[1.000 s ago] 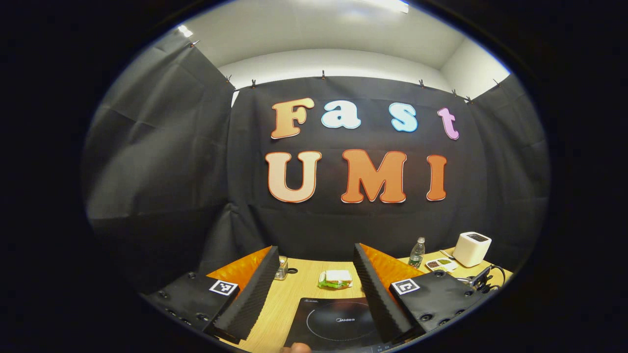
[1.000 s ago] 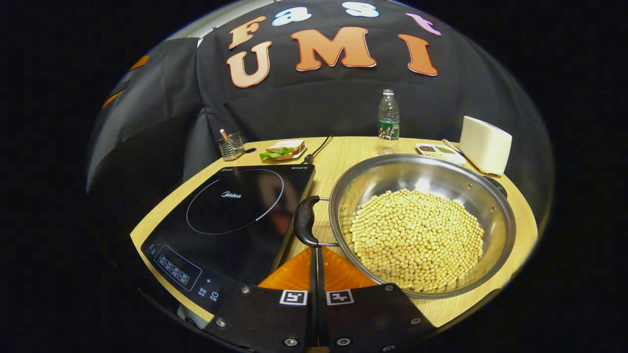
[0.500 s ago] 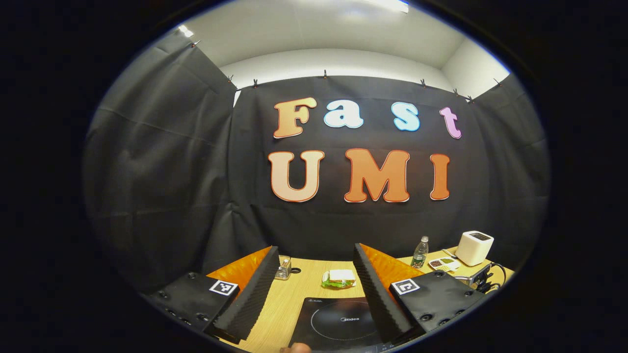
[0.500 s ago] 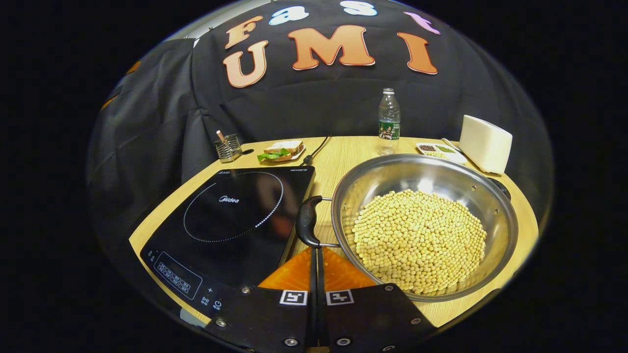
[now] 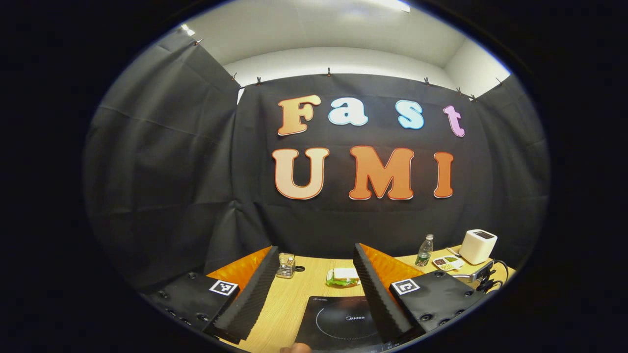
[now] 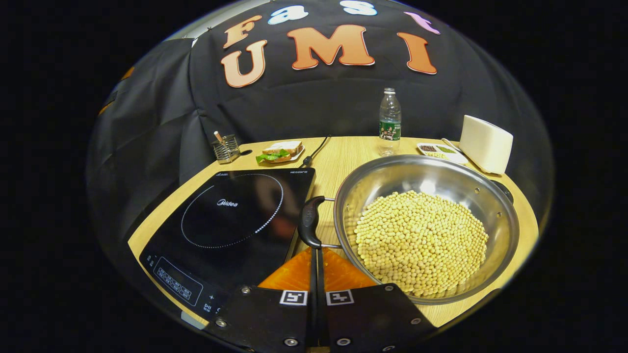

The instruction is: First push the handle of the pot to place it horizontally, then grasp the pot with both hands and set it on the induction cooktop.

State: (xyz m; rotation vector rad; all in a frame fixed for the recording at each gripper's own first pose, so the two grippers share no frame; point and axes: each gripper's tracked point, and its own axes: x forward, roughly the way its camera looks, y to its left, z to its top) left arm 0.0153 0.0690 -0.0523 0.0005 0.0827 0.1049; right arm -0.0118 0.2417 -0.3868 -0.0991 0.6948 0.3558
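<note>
Right gripper (image 6: 315, 252), fingers together, points at the pot (image 6: 426, 228) handle (image 6: 310, 228) at 12 o'clock. Left gripper (image 5: 314, 294) spread, idle. Pot not yet on the cooktop (image 6: 230, 215).

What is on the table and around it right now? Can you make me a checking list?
Surface: wooden table, round-edged, bare between things.
Job's things: steel pot full of soybeans, beside the induction cooktop, not on it; the pot's black handle faces the cooktop.
Clutter: water bottle, sandwich, white toaster, dish of spices, glass holder, all at the back.
Grippers: right tool shut, tips just under the handle; contact cannot be told. Left tool open, raised, holding nothing.
Cables: black cord near the sandwich.
Surroundings: black cloth wall.
</note>
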